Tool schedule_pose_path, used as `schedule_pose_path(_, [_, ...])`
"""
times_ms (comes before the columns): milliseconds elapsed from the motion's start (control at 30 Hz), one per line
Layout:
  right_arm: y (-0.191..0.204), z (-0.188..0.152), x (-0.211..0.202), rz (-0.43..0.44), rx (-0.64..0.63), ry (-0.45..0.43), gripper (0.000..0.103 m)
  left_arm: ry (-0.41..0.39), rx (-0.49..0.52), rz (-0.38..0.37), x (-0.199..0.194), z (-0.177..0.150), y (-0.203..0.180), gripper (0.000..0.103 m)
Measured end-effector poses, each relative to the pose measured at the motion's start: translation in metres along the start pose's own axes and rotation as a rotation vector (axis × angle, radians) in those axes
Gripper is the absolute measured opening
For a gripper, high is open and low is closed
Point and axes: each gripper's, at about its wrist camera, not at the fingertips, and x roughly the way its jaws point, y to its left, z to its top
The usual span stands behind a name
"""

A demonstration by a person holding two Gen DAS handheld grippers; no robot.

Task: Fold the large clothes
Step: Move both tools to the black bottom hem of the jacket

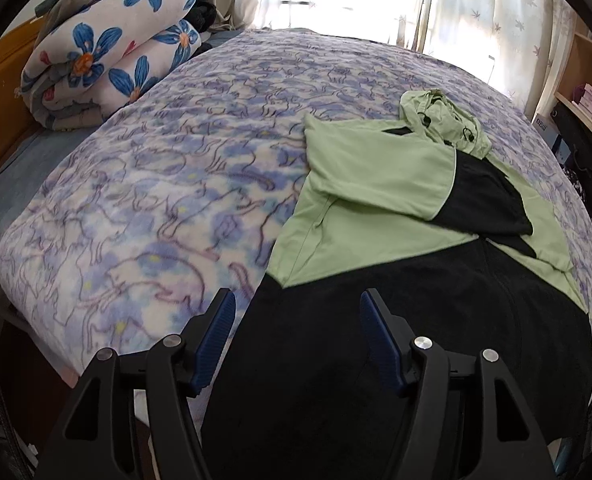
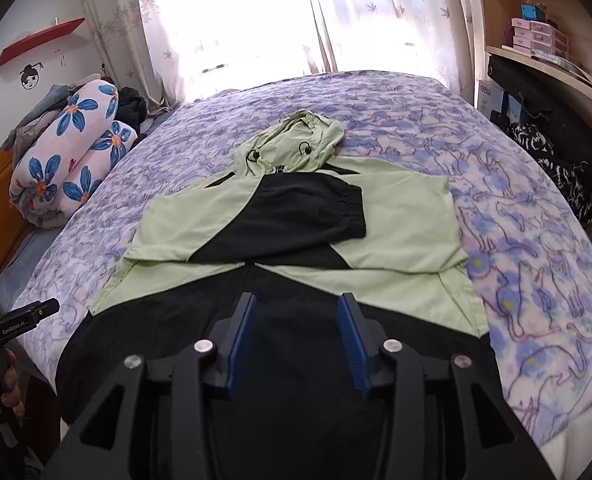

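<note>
A pale green and black hooded jacket [image 2: 296, 240] lay flat on a bed covered by a purple cat-print blanket [image 2: 516, 240], hood pointing toward the bright curtained window [image 2: 236, 12]. Both sleeves were folded in across the chest, their black cuffs overlapping near the middle. The jacket's black lower part lay nearest the cameras, under both tools.

The right gripper [image 2: 296, 340] hovered above the black hem, its blue-padded jaws apart with nothing between them. The left gripper [image 1: 298, 336] hung over the hem's left side (its jaws spread wider), also holding nothing. From the right wrist view, a hand [image 2: 0, 384] showed at the left edge, grasping the other tool's handle.

A shelf unit [image 2: 536, 40] right of the bed held small pink drawer boxes. A rolled blue-flowered quilt [image 1: 108, 44] sat at the bed's far left, well apart from the jacket. Nothing lay on the garment.
</note>
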Motion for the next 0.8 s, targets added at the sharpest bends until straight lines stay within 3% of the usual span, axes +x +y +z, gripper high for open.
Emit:
schedule_pose_path(533, [-0.045, -0.059, -0.020, -0.061, 0.042, 0.090, 0.043, 0.115, -0.001, -0.004, 0.017, -0.067, 0.030, 0.067])
schedule_pose_path(800, [-0.079, -0.088, -0.022, -0.146, 0.021, 0.166, 0.043, 0.162, 0.028, -0.081, 0.032, -0.082, 0.042, 0.068])
